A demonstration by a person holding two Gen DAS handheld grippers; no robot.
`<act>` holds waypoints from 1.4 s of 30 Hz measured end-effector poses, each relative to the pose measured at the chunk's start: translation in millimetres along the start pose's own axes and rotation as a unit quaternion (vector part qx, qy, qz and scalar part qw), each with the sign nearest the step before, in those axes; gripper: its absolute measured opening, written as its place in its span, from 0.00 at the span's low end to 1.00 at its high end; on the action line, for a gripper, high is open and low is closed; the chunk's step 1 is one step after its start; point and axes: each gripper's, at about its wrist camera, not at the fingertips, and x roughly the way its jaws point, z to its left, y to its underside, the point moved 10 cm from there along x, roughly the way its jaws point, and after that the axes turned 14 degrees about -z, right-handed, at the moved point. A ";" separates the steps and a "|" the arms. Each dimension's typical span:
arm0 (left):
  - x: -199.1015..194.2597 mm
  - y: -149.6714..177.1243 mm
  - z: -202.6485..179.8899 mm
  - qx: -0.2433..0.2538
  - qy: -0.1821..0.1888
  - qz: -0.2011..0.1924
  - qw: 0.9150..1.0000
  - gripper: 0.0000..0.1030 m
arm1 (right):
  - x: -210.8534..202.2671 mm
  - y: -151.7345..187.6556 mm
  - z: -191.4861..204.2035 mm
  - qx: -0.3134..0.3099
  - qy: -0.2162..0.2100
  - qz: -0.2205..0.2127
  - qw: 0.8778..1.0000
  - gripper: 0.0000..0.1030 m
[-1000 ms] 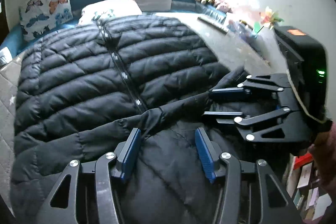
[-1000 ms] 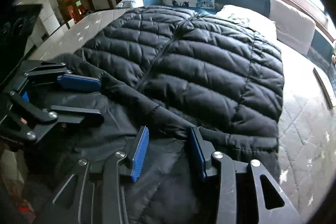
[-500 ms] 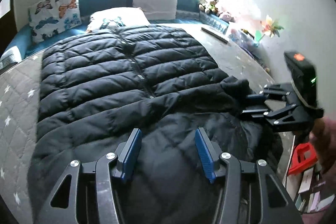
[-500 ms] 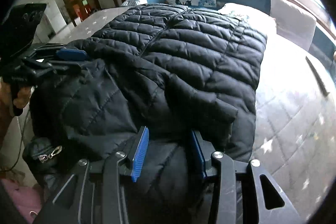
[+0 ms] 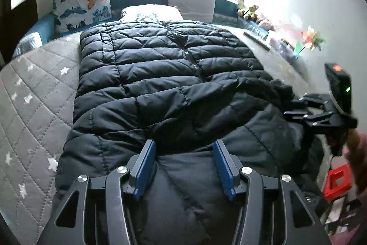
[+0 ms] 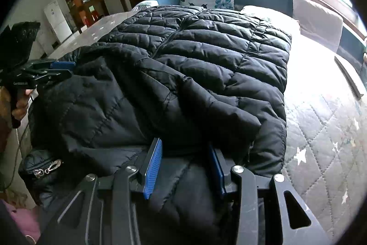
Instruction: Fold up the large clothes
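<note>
A black coat (image 5: 165, 84) lies lengthwise along the bed (image 5: 34, 107), its near end bunched between the left tongs (image 5: 183, 167); the right tongs (image 5: 296, 107) pinch its right-edge fabric.

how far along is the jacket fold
Done: black puffer jacket lies zipped and flat on the quilted bed, sleeves apparently tucked across. In hand: left gripper and right gripper each straddle its near edge. Left: folding that end toward the pillows.

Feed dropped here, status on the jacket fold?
Both grippers, left and right, clamped on black puffer jacket. Near end bunched, lifted off bed. Nothing blocking.
</note>
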 end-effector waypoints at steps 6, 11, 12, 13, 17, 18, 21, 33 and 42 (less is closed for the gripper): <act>-31.4 -5.0 -21.7 0.028 -0.007 -0.006 1.000 0.55 | -24.6 -13.2 8.2 -0.018 0.036 -0.002 0.999 0.44; -86.0 4.4 -54.8 0.064 0.014 -0.024 0.998 0.55 | -67.6 -19.8 22.9 -0.034 0.037 -0.031 0.998 0.44; -94.9 11.5 -62.0 0.070 0.020 -0.020 0.997 0.55 | -74.8 -18.2 27.1 -0.035 0.031 -0.033 0.998 0.48; -104.0 20.7 -69.9 0.077 0.027 -0.016 0.997 0.55 | -82.0 -14.5 31.5 -0.035 0.026 -0.034 0.998 0.50; -130.1 61.2 -97.4 0.096 0.048 0.003 0.994 0.61 | -98.0 11.5 50.2 -0.056 0.014 -0.022 0.998 0.55; -134.4 73.5 -105.0 0.093 0.056 0.013 0.994 0.63 | -101.2 21.4 55.3 -0.065 0.012 -0.017 0.998 0.55; -139.8 104.3 -122.3 0.083 0.073 0.038 0.993 0.65 | -105.2 42.9 67.8 -0.088 0.002 -0.005 0.996 0.55; -116.0 171.6 -137.0 0.051 0.060 0.091 0.993 0.64 | -91.5 114.2 120.2 -0.253 -0.003 -0.001 0.967 0.57; -126.9 131.0 -128.5 0.032 0.049 0.054 0.997 0.10 | -78.2 94.9 159.0 -0.345 0.013 -0.087 0.934 0.62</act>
